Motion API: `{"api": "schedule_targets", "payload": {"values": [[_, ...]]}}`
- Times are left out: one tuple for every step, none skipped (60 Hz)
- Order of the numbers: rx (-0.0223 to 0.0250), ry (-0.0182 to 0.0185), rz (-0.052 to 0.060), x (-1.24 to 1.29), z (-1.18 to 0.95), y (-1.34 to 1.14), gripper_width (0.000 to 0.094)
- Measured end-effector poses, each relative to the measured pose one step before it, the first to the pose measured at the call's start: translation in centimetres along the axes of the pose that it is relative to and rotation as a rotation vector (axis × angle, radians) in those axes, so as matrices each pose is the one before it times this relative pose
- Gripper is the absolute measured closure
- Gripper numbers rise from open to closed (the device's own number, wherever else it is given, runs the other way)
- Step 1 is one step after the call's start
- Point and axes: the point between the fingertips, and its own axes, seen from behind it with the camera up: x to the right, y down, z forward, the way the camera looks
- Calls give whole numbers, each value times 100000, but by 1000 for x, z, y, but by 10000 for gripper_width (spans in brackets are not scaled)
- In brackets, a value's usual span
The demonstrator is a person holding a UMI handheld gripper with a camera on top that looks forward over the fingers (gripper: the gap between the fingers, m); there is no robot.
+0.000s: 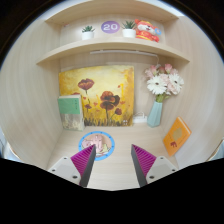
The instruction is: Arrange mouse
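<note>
Pale wood is seen on every side: a light desk (118, 172) and, above it, two shelves (110, 50) set into an alcove. The gripper (113, 165) is held low over the desk, and its two fingers, each faced with a magenta pad (86, 163), are spread well apart. Nothing is gripped, and only bare desk is seen between them.

Just ahead of the fingers, slightly toward the left one, a round printed disc (97, 143) is laid flat on the desk. Beyond it, a flower painting (97, 95) in yellow and orange is leaned against the back wall. A green book (70, 108) is stood upright beside the painting, beyond the left finger. Beyond the right finger, a blue vase (156, 113) filled with white and pink flowers (163, 82) is placed, and nearer to that finger an orange card (177, 135) is propped at a tilt.

On the upper shelf, two small potted plants (88, 33), a purple round object (110, 27) and an orange-and-white item (147, 31) are lined up.

No mouse can be made out anywhere; its place cannot be told.
</note>
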Motion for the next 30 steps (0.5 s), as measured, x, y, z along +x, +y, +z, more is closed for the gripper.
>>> {"api": "schedule_targets", "payload": {"values": [[327, 4, -115, 166, -291, 100, 241], [293, 451, 134, -93, -279, 56, 241], [336, -48, 14, 139, -255, 62, 241], [155, -403, -120, 298, -269, 105, 240], [92, 6, -75, 155, -221, 147, 241], [5, 35, 28, 125, -204, 133, 240], [-38, 70, 94, 132, -193, 105, 240], [39, 52, 202, 120, -217, 66, 240], [155, 25, 246, 124, -185, 53, 241], [182, -34, 153, 91, -161, 58, 240], [147, -78, 100, 78, -172, 60, 239], [98, -14, 40, 71, -143, 83, 240], [130, 283, 160, -75, -139, 64, 240], [-34, -378, -37, 160, -208, 110, 240], [69, -152, 99, 69, -128, 77, 240], [83, -169, 128, 54, -126, 58, 241], [144, -94, 112, 45, -103, 56, 240], [149, -61, 74, 95, -99, 36, 241], [181, -9, 88, 44, -110, 55, 242], [113, 26, 7, 40, -99, 48, 242], [42, -27, -28, 31, -64, 79, 241], [-135, 186, 134, -98, -130, 14, 242], [-39, -105, -90, 2, -55, 91, 242], [-72, -137, -108, 8, -67, 72, 242], [-70, -112, -141, -14, -66, 79, 242], [-55, -102, -163, 0, -52, 81, 242], [-104, -104, -100, -24, -31, 94, 243], [-69, -155, -78, -15, -20, 108, 241], [-204, -170, -92, -1, -12, 29, 241], [-79, -108, -56, -9, -4, 75, 242]]}}
